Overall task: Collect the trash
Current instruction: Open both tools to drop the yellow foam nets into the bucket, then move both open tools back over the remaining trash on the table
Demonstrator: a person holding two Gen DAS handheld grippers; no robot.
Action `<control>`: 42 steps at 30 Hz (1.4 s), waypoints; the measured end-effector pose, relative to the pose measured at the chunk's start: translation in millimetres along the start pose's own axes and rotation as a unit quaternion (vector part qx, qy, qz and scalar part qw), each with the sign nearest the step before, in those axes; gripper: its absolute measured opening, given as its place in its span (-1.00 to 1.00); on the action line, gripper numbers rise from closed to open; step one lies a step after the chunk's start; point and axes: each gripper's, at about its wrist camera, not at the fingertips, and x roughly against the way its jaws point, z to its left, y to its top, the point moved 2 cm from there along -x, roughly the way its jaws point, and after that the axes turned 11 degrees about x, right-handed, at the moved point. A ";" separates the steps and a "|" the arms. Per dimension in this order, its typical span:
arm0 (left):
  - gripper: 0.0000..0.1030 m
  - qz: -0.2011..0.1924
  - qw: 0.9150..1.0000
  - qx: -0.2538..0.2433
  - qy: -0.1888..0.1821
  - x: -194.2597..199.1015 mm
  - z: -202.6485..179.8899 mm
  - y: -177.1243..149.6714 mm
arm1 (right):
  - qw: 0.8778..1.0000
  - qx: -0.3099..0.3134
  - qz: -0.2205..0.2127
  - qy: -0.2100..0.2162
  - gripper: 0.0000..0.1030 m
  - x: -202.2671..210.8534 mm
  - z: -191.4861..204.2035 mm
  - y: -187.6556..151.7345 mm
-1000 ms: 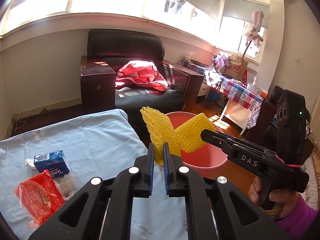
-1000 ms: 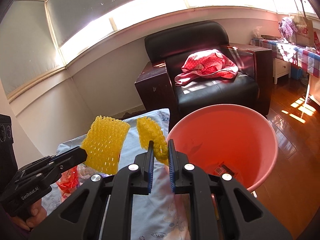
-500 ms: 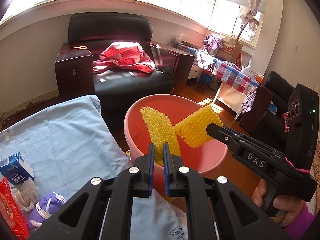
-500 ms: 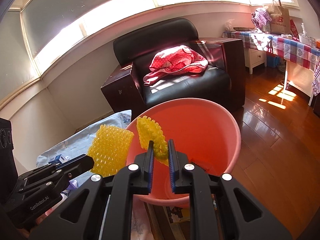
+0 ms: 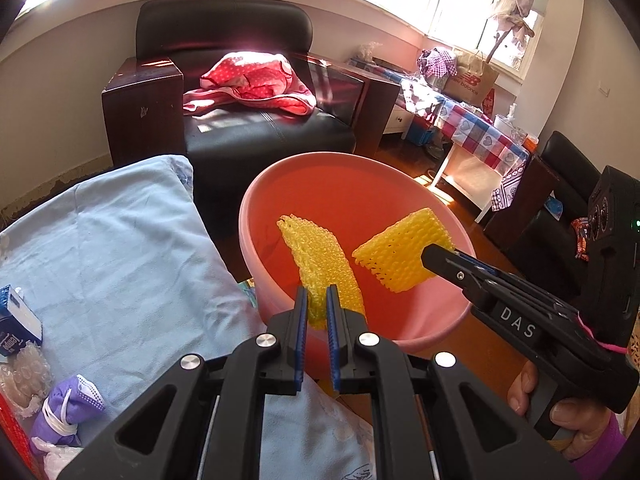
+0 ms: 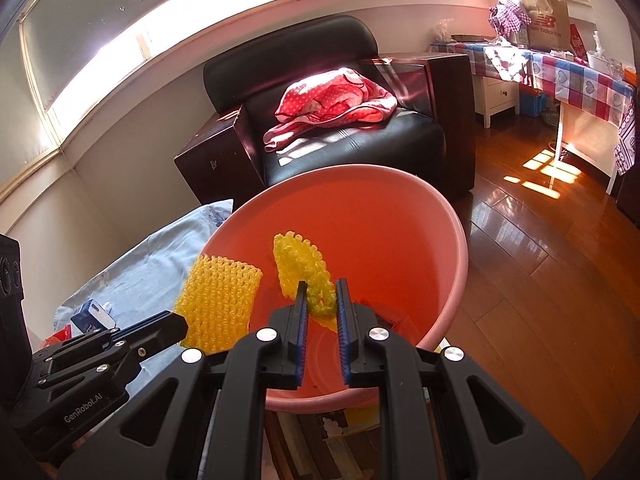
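"DAS" marks the right gripper (image 5: pixel 430 254); "GenRobot.AI" the left gripper (image 6: pixel 176 326). A brown paper bag (image 6: pixel 548 22) by the window reads "new balance". The blue box (image 5: pixel 16 322) bears lettering too sideways to read.

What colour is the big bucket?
Pink bucket, seen best in the right wrist view.

Left gripper (image 5: pixel 317 300) clamped on yellow foam net (image 5: pixel 324 264); right gripper (image 5: pixel 430 256) clamped on second yellow foam net (image 5: pixel 400 254). Both held over pink basin (image 5: pixel 424 332).
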 end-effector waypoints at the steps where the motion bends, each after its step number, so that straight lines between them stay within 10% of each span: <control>1: -0.84 0.000 1.000 0.000 0.000 0.0 -0.5 -0.4 | 1.000 -0.002 0.003 -0.002 -0.73 -1.3 -0.8 -0.5; 5: -0.75 -0.002 1.000 -0.003 -0.004 0.8 -2.5 -1.2 | 1.000 -0.012 0.018 0.002 -0.73 -6.9 -4.0 -3.1; 9: -0.27 -0.006 1.000 -0.001 -0.004 3.5 -3.9 -2.0 | 1.000 -0.010 0.026 -0.003 -0.72 -9.6 -4.1 -3.6; 14: -0.22 -0.014 1.000 -0.003 -0.008 11.3 -6.3 -2.1 | 1.000 -0.012 0.027 -0.004 -0.42 -9.9 -3.2 -3.2; 42: 0.03 -0.148 0.989 0.027 0.009 162.7 38.2 -6.2 | 0.990 0.106 -0.026 0.087 -0.42 46.8 102.3 3.1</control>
